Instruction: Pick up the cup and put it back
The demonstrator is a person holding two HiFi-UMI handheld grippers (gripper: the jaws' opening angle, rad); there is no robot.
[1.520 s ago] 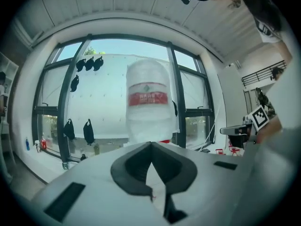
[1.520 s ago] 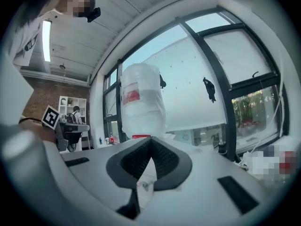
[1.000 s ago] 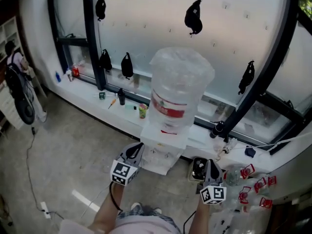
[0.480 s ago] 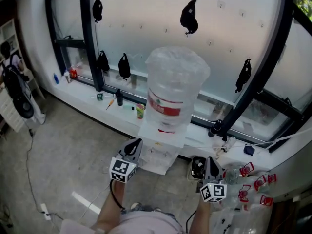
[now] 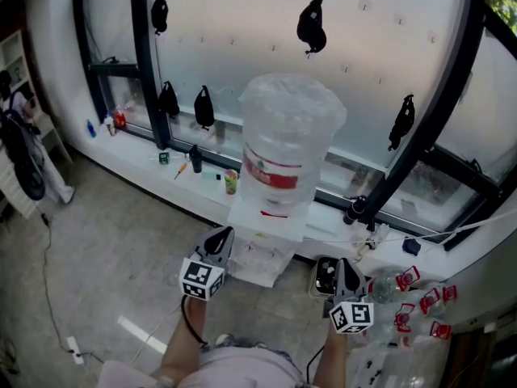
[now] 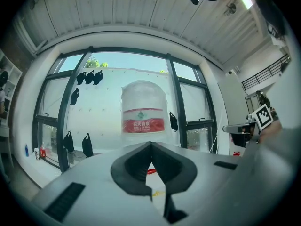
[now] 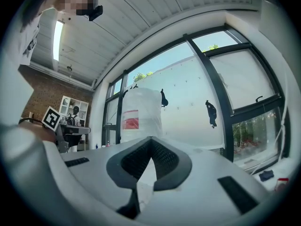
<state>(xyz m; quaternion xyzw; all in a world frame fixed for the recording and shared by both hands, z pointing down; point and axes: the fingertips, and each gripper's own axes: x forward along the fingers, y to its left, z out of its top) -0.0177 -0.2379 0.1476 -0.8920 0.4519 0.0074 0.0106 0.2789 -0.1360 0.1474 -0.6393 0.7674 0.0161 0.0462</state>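
A water dispenser (image 5: 260,245) with a large clear bottle (image 5: 287,136) and a red label stands in front of me by the window. A small green cup-like container (image 5: 232,182) sits on the window ledge behind it; no other cup shows clearly. My left gripper (image 5: 219,236) is shut and empty, just left of the dispenser's front. My right gripper (image 5: 346,267) is shut and empty too, to the dispenser's right. The bottle (image 6: 143,109) stands straight ahead of the shut left gripper (image 6: 151,145). It lies ahead and a little left (image 7: 141,109) of the shut right gripper (image 7: 150,140).
The white ledge (image 5: 145,148) carries a black bottle (image 5: 194,158), a screwdriver (image 5: 179,170) and a red bottle (image 5: 119,120). Black bags (image 5: 311,24) hang on the window. Several red-labelled empty bottles (image 5: 420,297) lie at the right. A person (image 5: 20,148) stands far left.
Both grippers stay shut and have drifted slightly left with the view. The person at the far left has moved closer to the frame's edge.
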